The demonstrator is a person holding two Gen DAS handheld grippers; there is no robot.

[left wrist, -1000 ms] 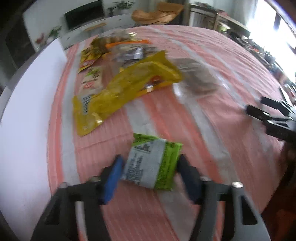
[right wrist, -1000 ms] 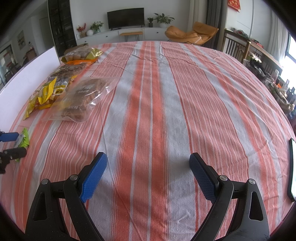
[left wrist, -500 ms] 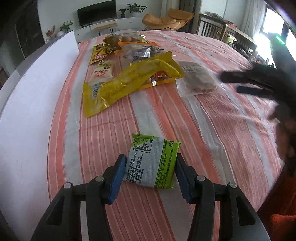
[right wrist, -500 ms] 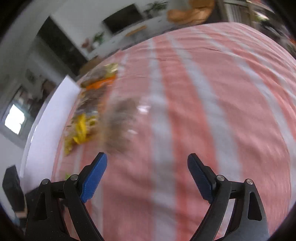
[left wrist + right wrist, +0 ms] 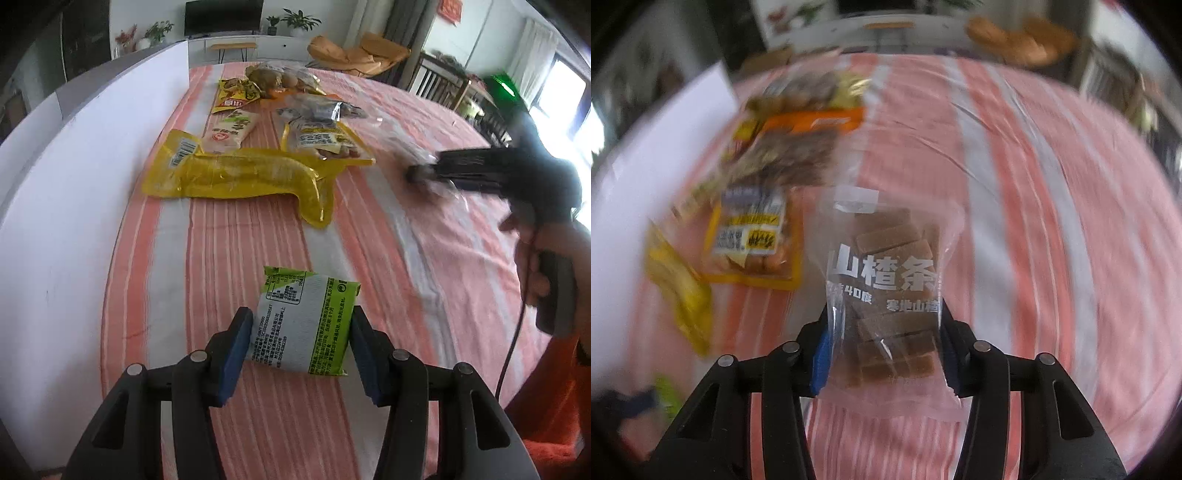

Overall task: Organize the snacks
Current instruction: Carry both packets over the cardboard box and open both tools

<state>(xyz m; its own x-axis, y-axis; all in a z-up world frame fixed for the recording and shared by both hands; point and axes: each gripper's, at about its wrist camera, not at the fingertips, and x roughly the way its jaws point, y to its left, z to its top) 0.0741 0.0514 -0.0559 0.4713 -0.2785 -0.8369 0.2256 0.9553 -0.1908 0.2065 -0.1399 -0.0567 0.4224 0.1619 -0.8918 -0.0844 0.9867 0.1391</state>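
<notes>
My left gripper (image 5: pixel 301 343) is shut on a small green and white snack packet (image 5: pixel 304 325) just above the striped tablecloth (image 5: pixel 424 258). My right gripper (image 5: pixel 882 343) is shut on a clear bag of brown hawthorn bars (image 5: pixel 886 288); it also shows blurred at the right of the left wrist view (image 5: pixel 424 173). A long yellow bag (image 5: pixel 236 177), an orange-edged packet (image 5: pixel 325 144) and several other snack packs (image 5: pixel 236 122) lie in a group at the far left of the table.
A white board (image 5: pixel 74 206) stands along the table's left edge. The striped cloth stretches to the right (image 5: pixel 1052 221). Chairs and a TV cabinet stand beyond the table's far end.
My right gripper has swung left to the snack group and closed on the clear hawthorn bag. My left gripper still holds the green packet and has turned slightly.
</notes>
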